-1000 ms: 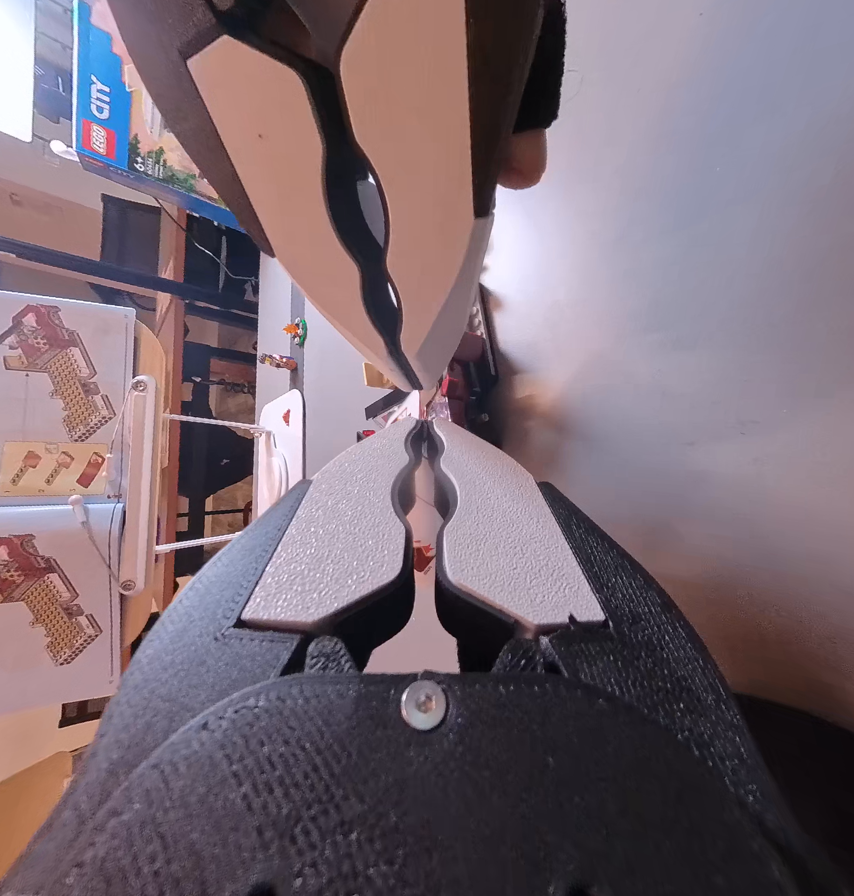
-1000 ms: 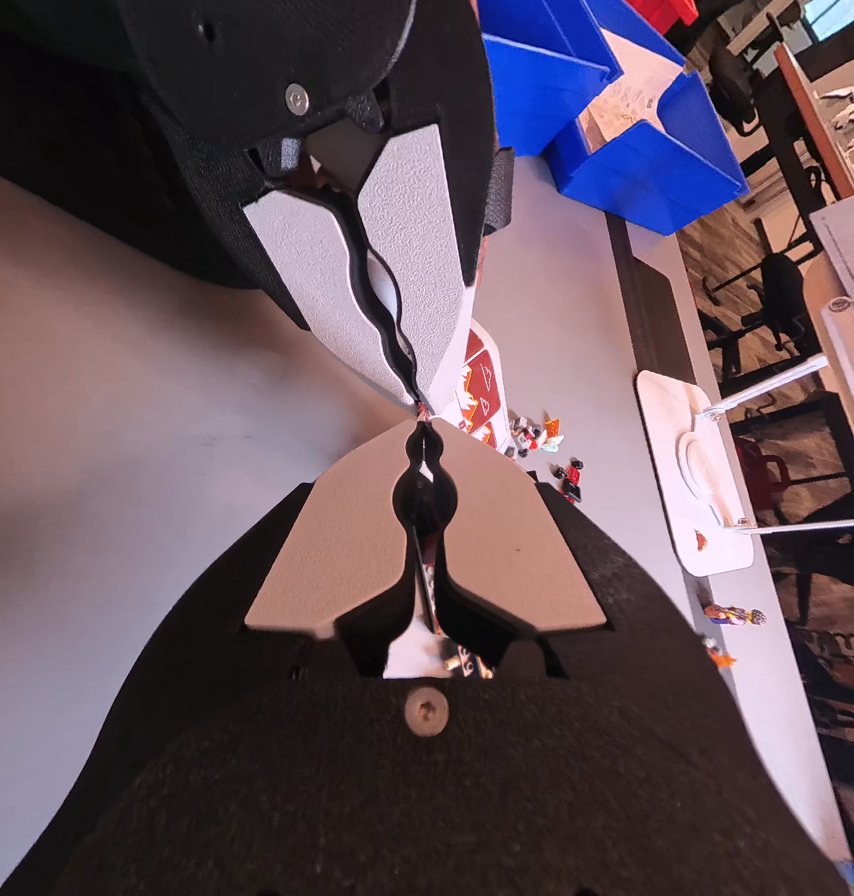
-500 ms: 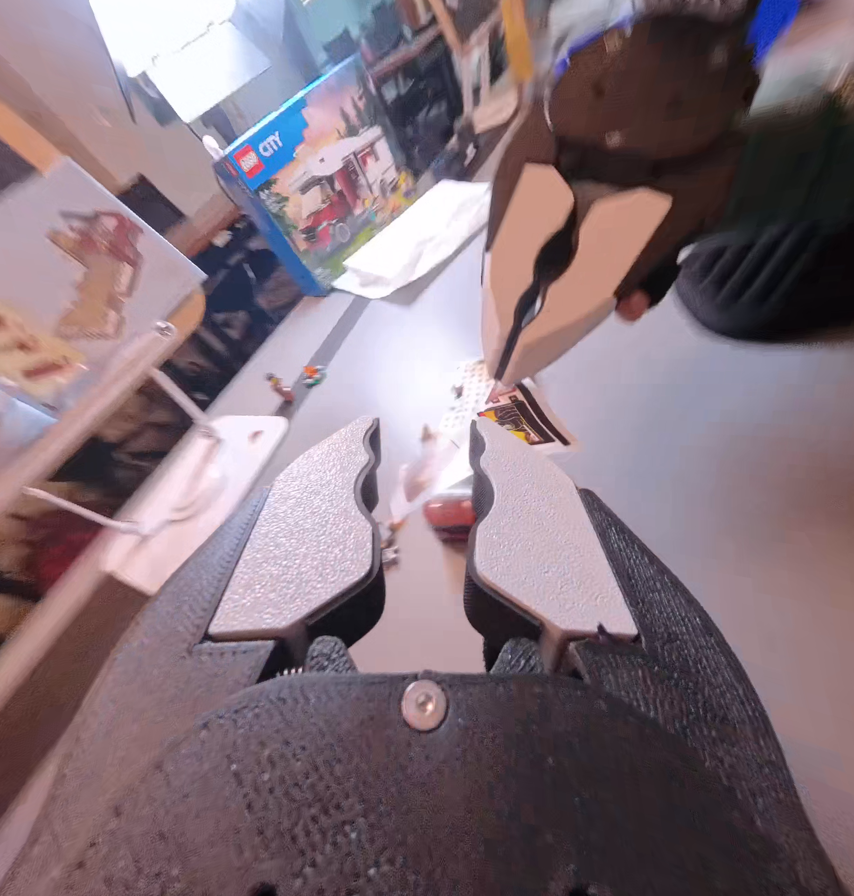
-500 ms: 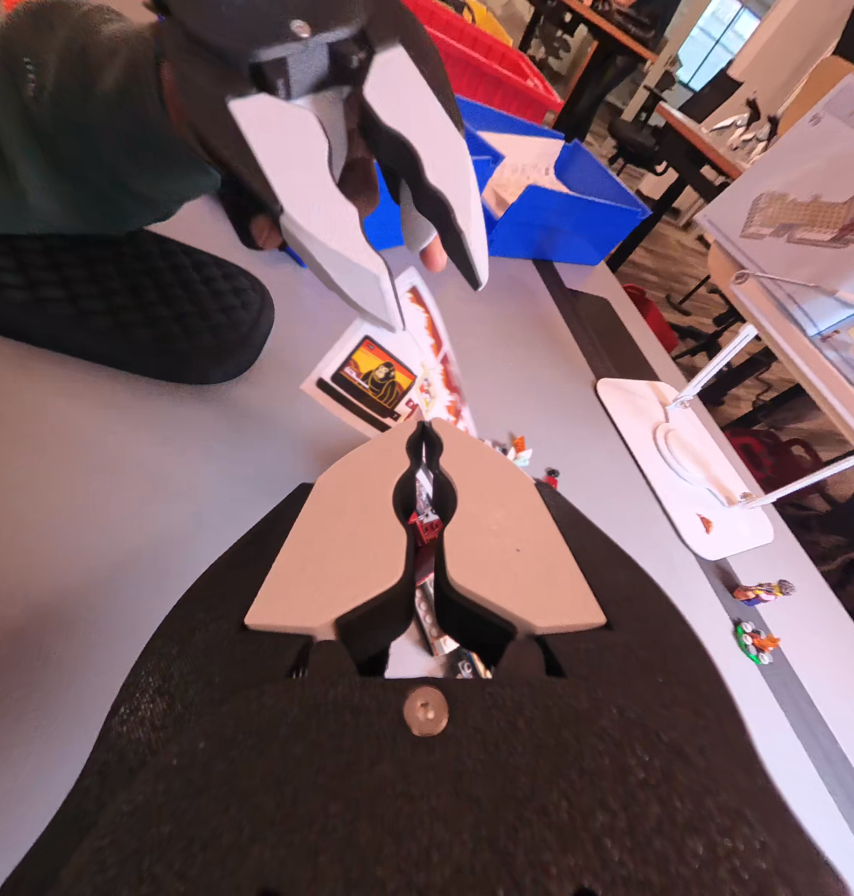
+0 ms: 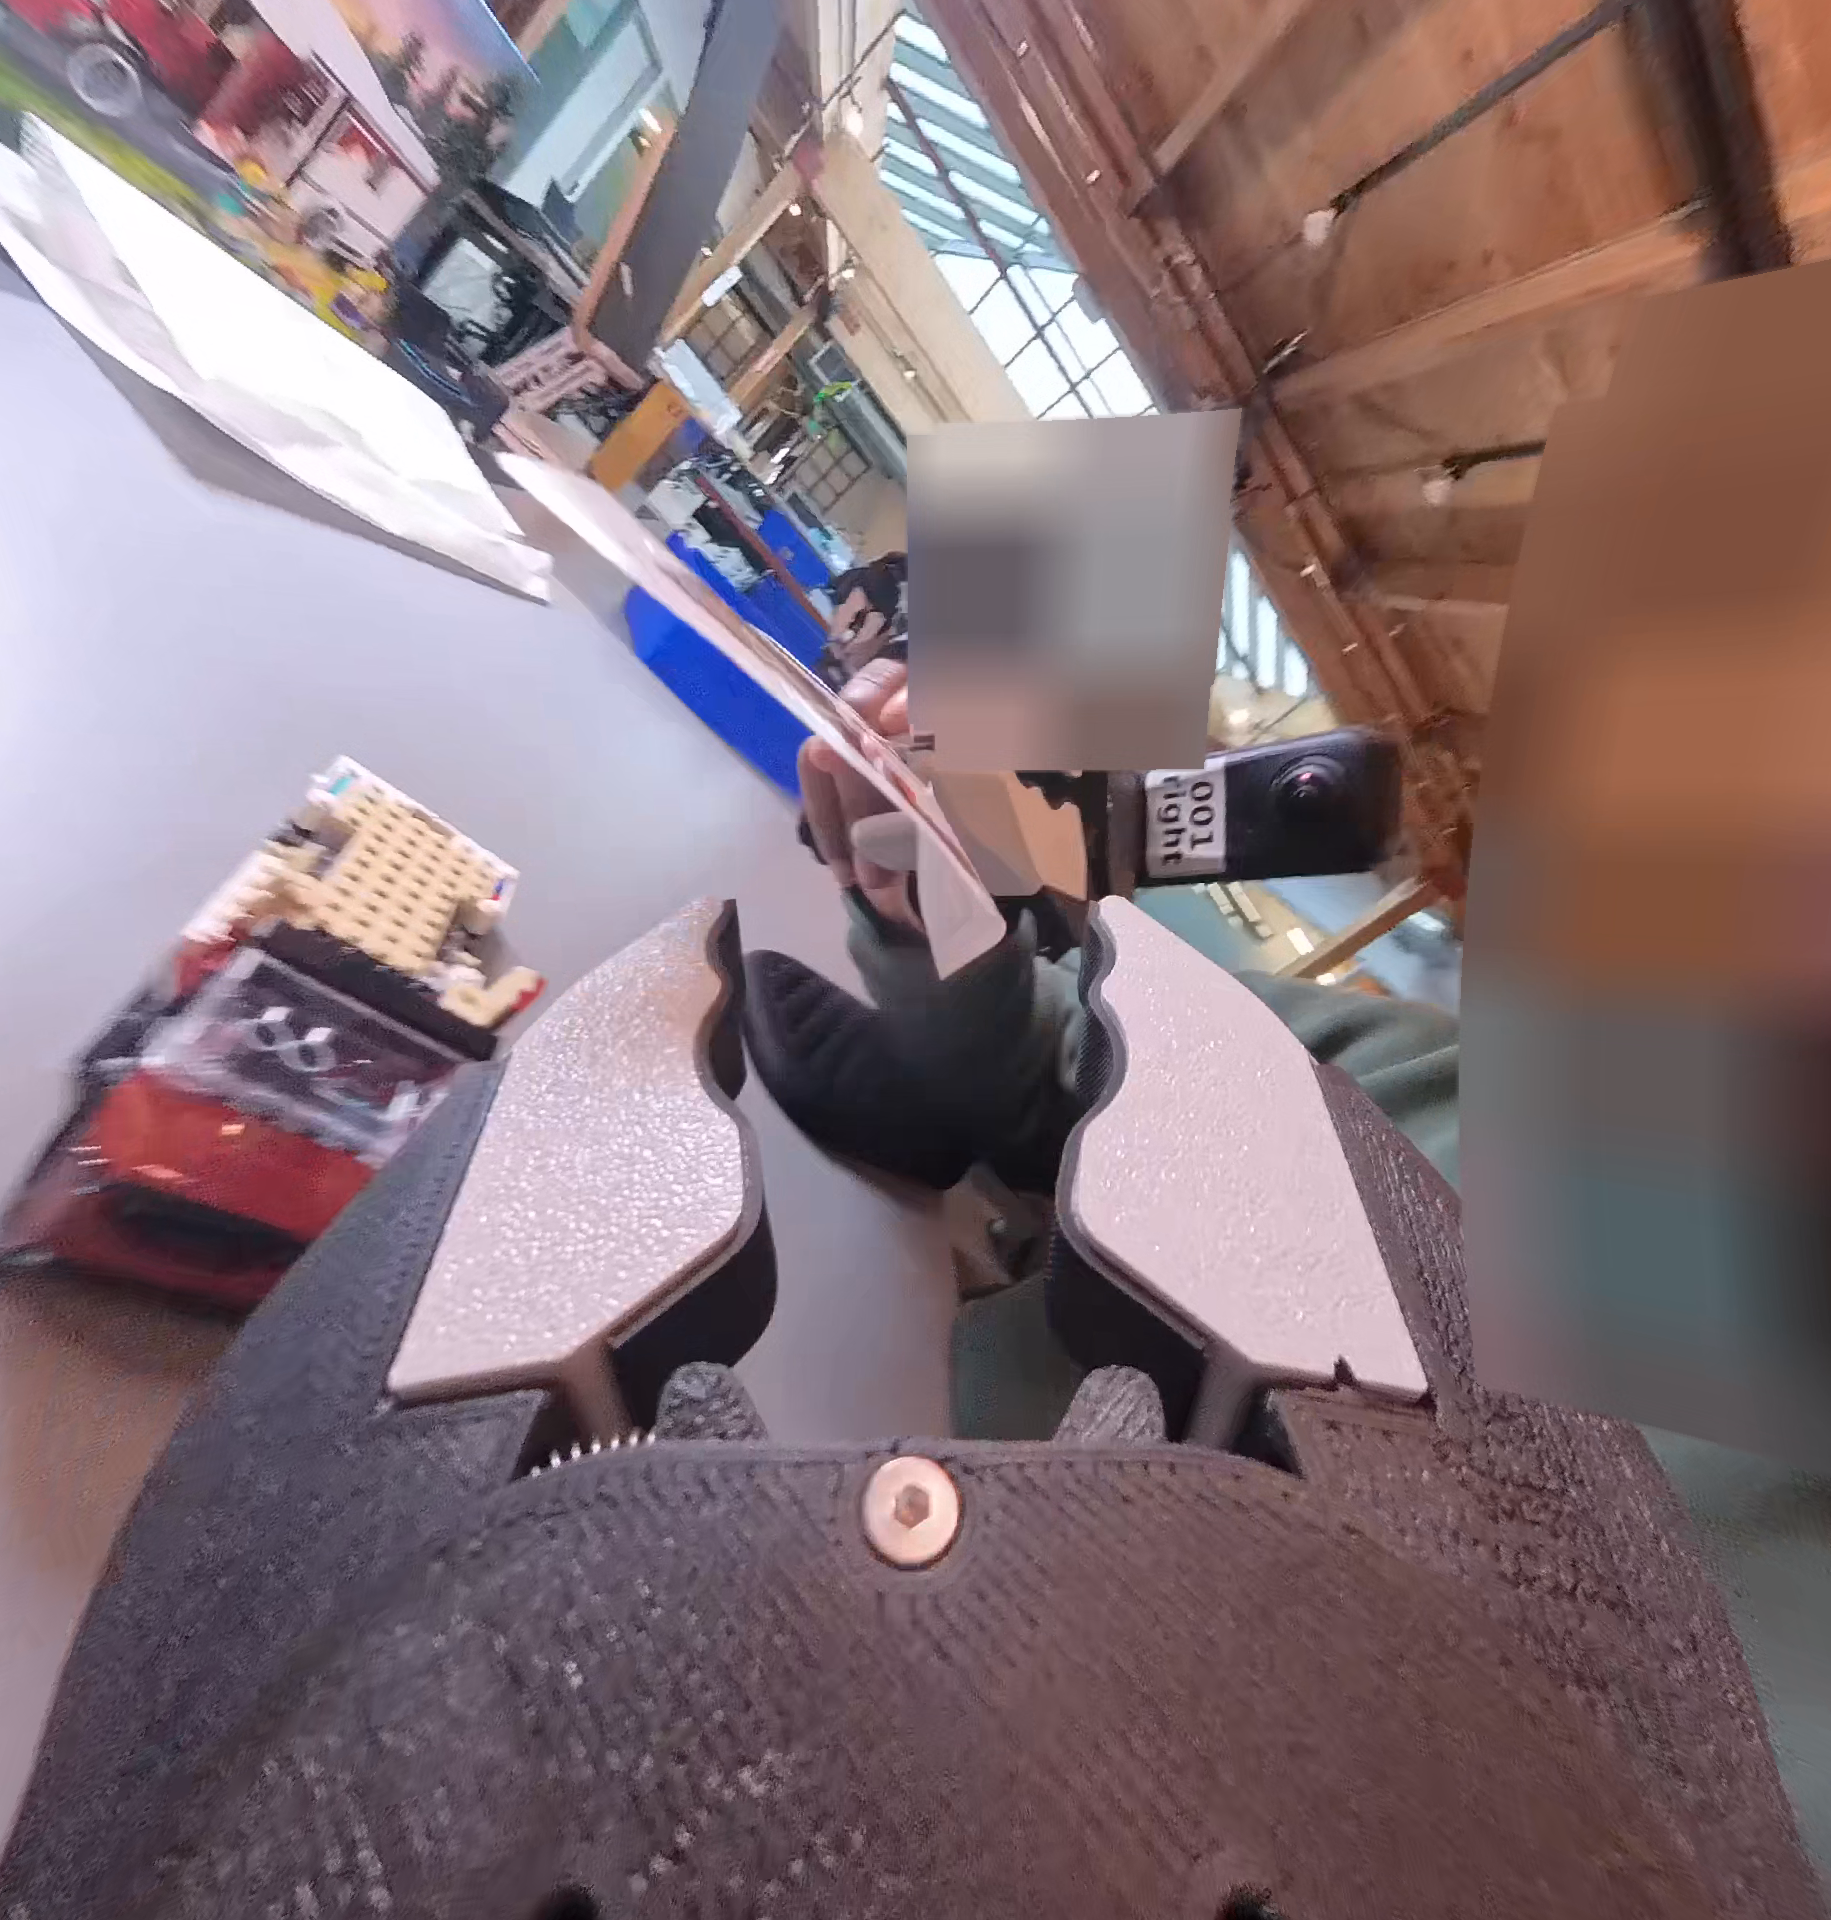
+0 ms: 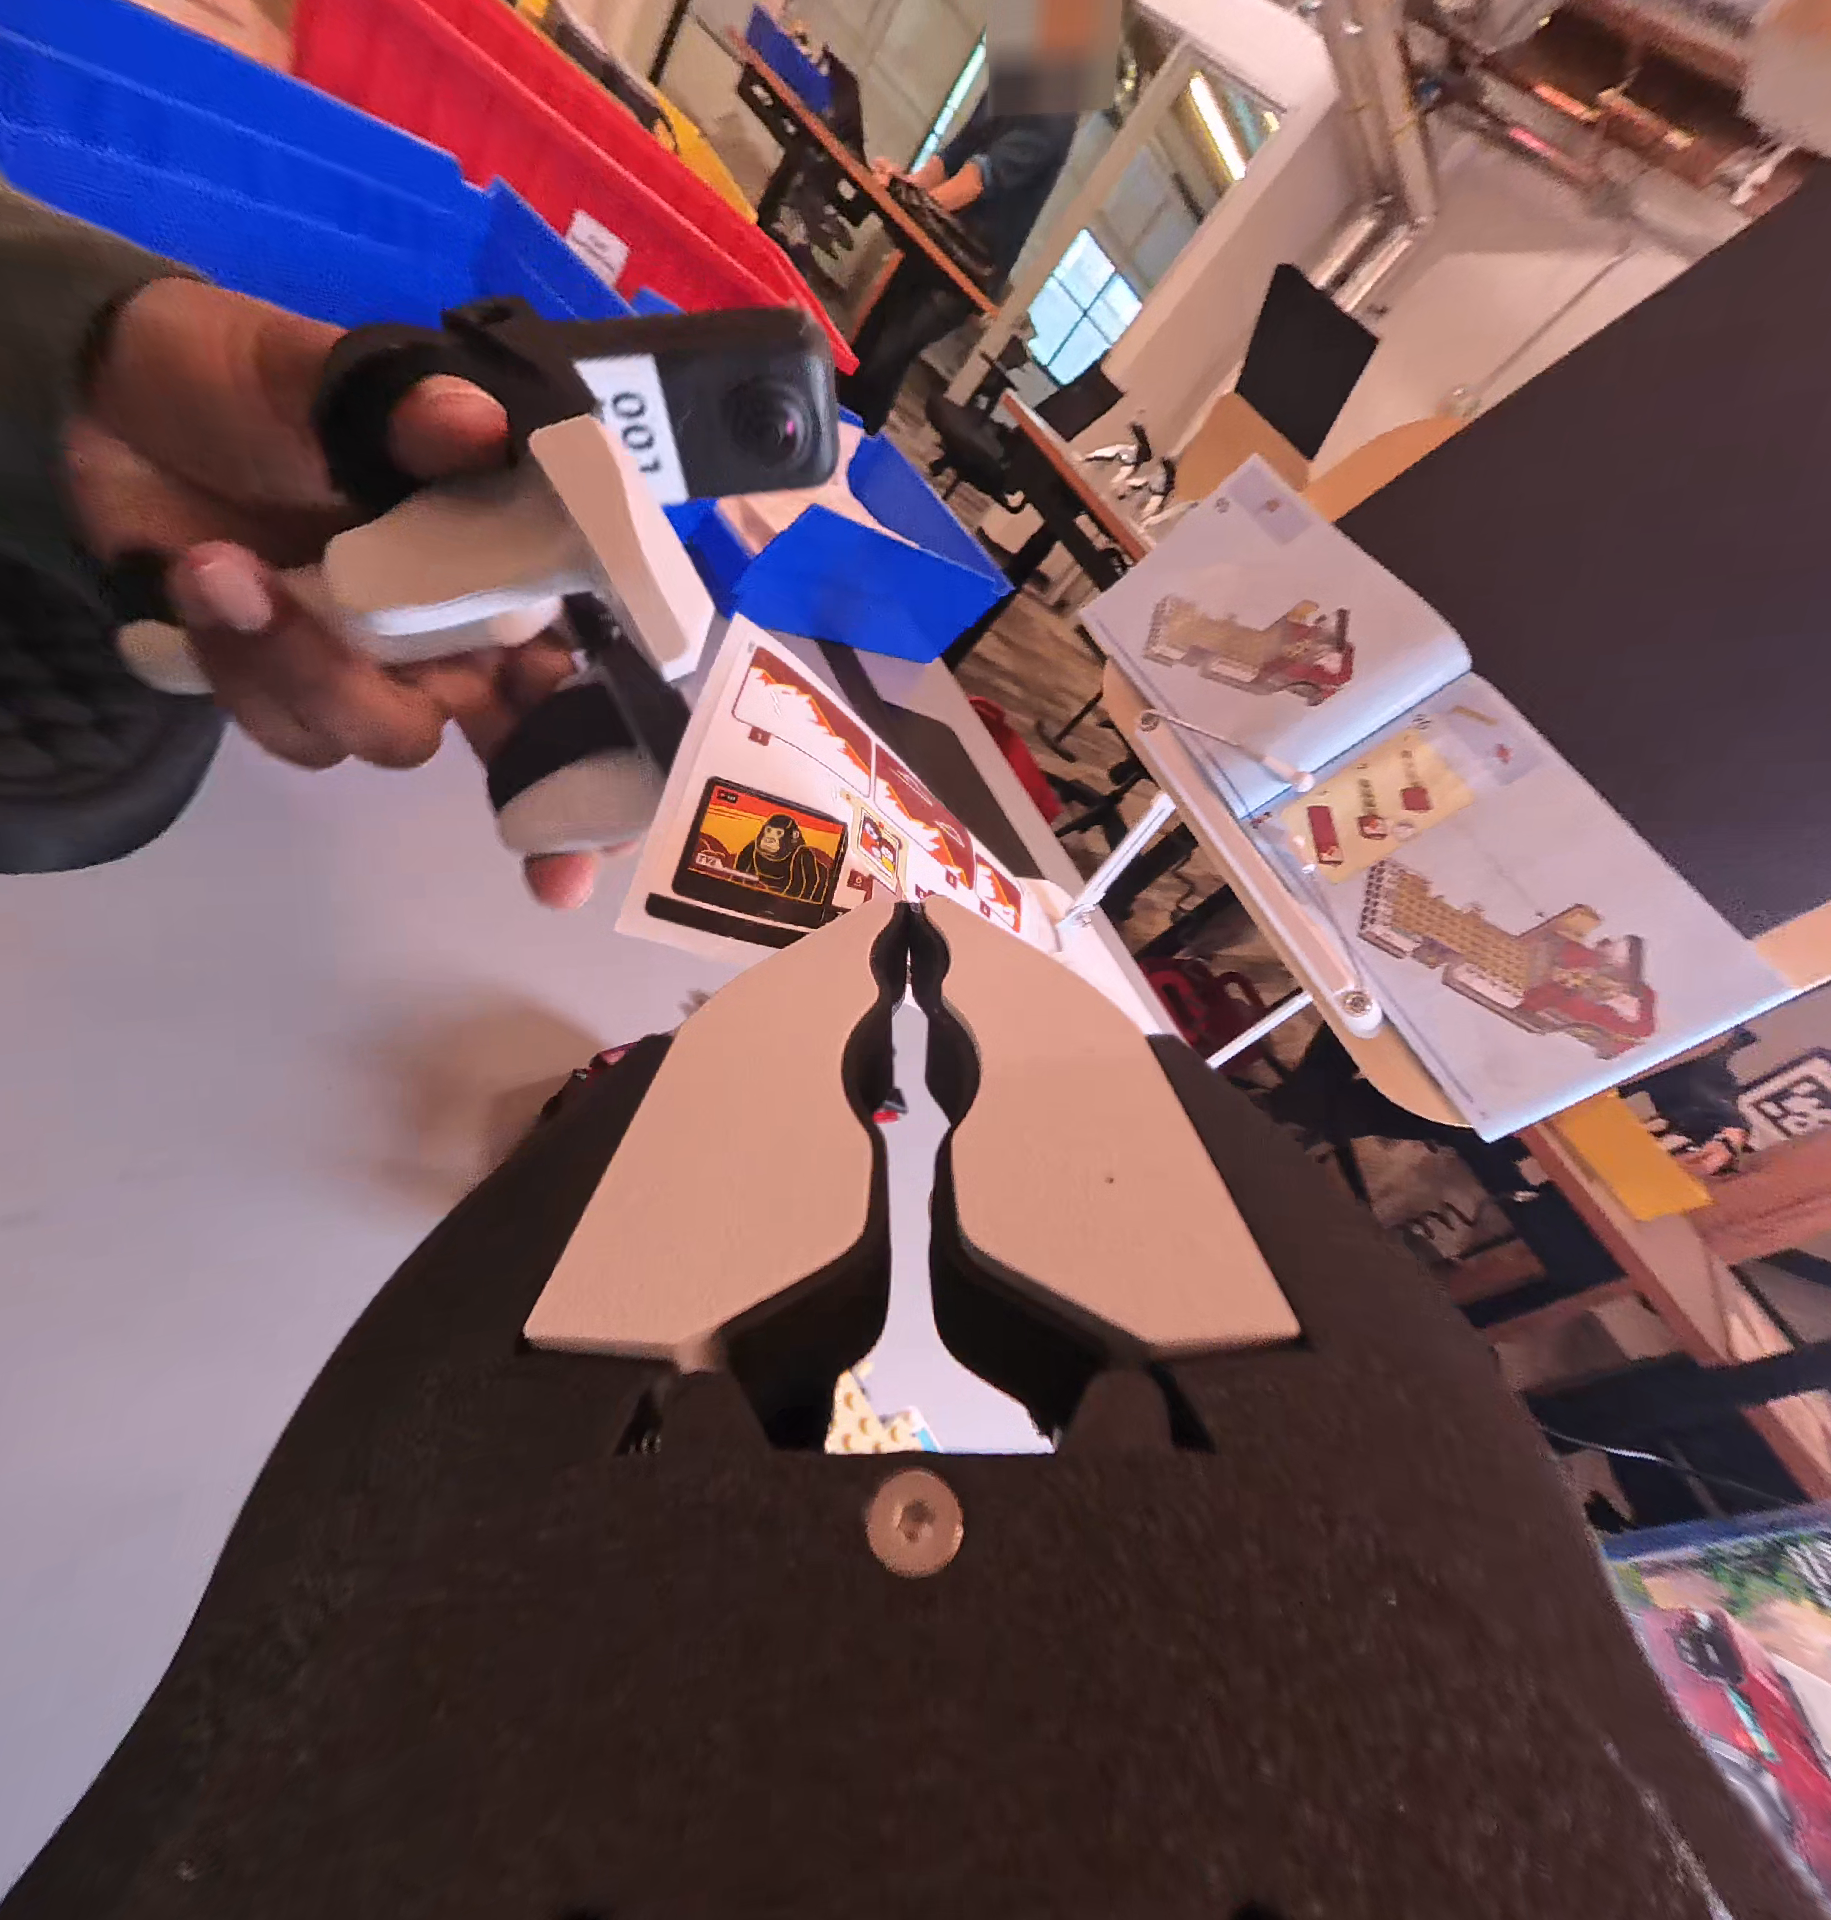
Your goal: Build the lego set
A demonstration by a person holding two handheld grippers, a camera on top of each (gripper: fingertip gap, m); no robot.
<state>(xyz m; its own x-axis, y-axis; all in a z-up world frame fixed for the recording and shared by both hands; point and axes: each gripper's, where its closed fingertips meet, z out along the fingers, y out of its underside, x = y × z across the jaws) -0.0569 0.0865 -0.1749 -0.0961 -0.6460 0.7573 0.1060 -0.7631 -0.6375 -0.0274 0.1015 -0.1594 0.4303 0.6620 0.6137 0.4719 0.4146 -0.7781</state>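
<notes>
Grey tabletop [image 5: 215,644] bears the half-built red & tan lego vehicle [image 5: 267,1091], set down w/ both tools off it. Left gripper [image 5: 911,997], spread & empty, is lifted beside the model. Right gripper [image 6: 911,914] is pressed together; whether it pinches the sticker sheet [image 6: 786,831] – can't tell. Only right view shows the open instruction booklet [image 6: 1410,831] on its stand

Bright daylight enters through the skylight windows [image 5: 1004,260] at 12 o'clock in the left view. Motion blur smears the lego model [image 5: 267,1049] at 9 o'clock. Wide-angle distortion bends both views' edges; a soft shadow lies on the table [image 6: 267,1091].
</notes>
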